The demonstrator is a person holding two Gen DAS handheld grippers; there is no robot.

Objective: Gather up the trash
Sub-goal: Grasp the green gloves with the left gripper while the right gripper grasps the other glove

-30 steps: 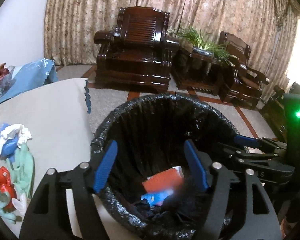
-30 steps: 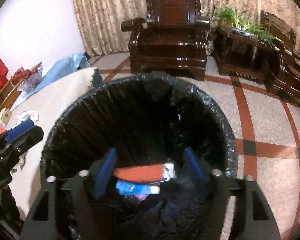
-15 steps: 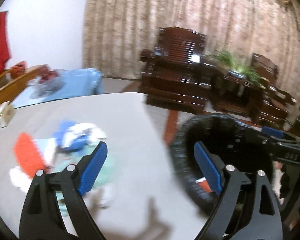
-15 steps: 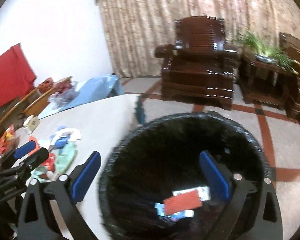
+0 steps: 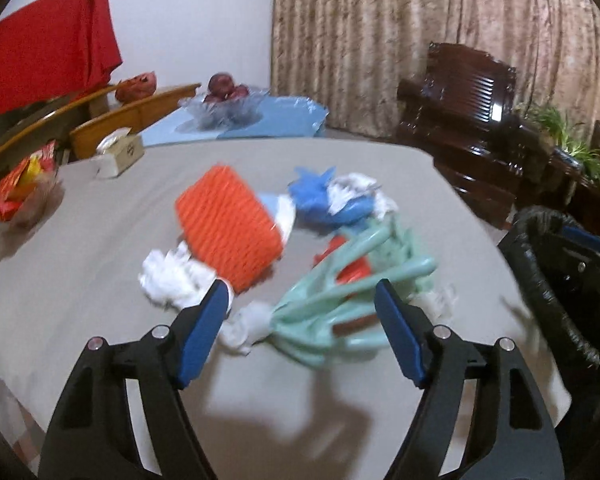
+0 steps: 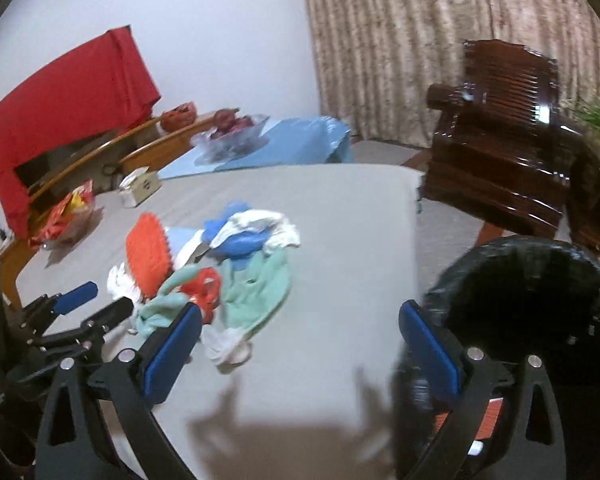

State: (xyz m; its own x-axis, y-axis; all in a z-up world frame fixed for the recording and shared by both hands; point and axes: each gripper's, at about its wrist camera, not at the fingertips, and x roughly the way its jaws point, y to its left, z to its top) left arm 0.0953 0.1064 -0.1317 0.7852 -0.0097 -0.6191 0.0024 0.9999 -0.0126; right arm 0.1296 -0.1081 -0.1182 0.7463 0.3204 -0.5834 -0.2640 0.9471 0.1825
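Now that both hands have swung off the bin [image 6: 532,320] w/ jaws spread & empty, left closing, I'm over the trash pile [image 5: 300,248] mid-worktop [image 5: 100,320]; next pick.

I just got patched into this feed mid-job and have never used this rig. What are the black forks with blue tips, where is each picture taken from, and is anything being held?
There is no robot arm here. A person holds a two-finger gripper in each hand, and each gripper has a wide-angle camera looking forward along its fingers, so each picture comes from one of those cameras. The black forks with blue pads are the fingers.

The left gripper has nothing between its fingers, and its jaws are closing. The right gripper is wide open and empty.

On the grey table lies a pile of trash: an orange ribbed piece, white crumpled tissue, blue scraps and a pale green bag. The black-lined bin stands beside the table's edge, on the right of both pictures.
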